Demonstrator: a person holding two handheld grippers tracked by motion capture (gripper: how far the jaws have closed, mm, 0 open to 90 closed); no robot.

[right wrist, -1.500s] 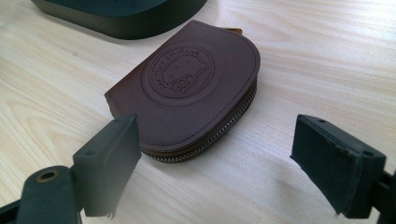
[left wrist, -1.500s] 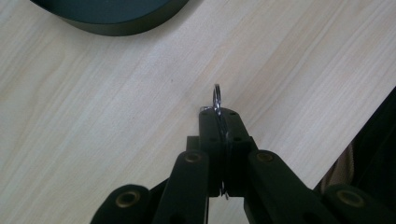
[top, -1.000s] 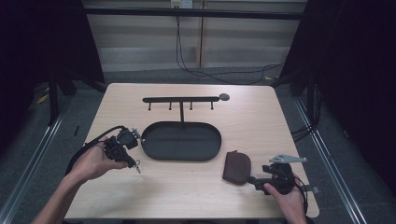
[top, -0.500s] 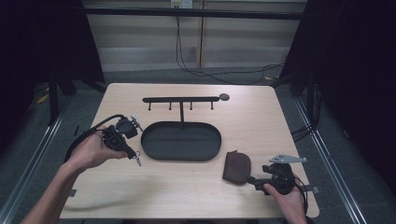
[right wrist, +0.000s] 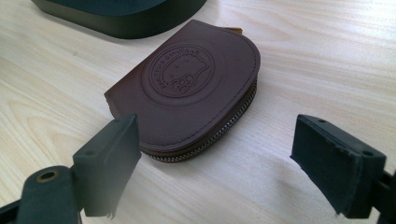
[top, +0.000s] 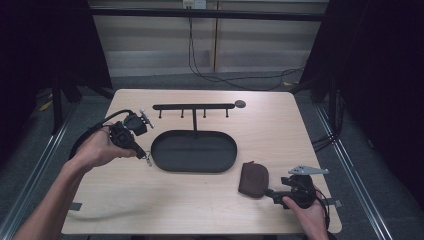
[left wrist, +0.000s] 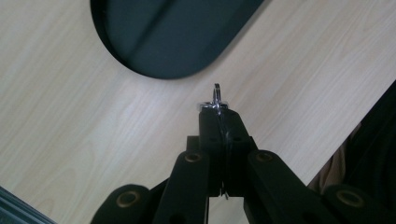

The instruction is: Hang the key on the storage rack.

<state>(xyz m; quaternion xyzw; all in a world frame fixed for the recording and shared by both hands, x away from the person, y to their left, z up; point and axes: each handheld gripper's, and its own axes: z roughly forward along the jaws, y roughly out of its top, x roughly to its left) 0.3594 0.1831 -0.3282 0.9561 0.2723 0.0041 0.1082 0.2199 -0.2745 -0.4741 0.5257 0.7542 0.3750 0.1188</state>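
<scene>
A left gripper point(top: 141, 152) was held above the wooden table point(top: 280, 135), just left of a dark oval tray point(top: 194, 151), with something small dangling from its tip. A right gripper point(top: 272, 191) was rested beside a brown pouch point(top: 253, 179). A black hook rack point(top: 194, 107) was stood behind the tray.

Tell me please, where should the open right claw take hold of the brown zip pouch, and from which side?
Probably across the straight near edge of the brown zip pouch, coming in low from the person's side. It lies flat on the table and the right claw already stands open, wider than that edge; the far end is rounded and offers less purchase.
</scene>
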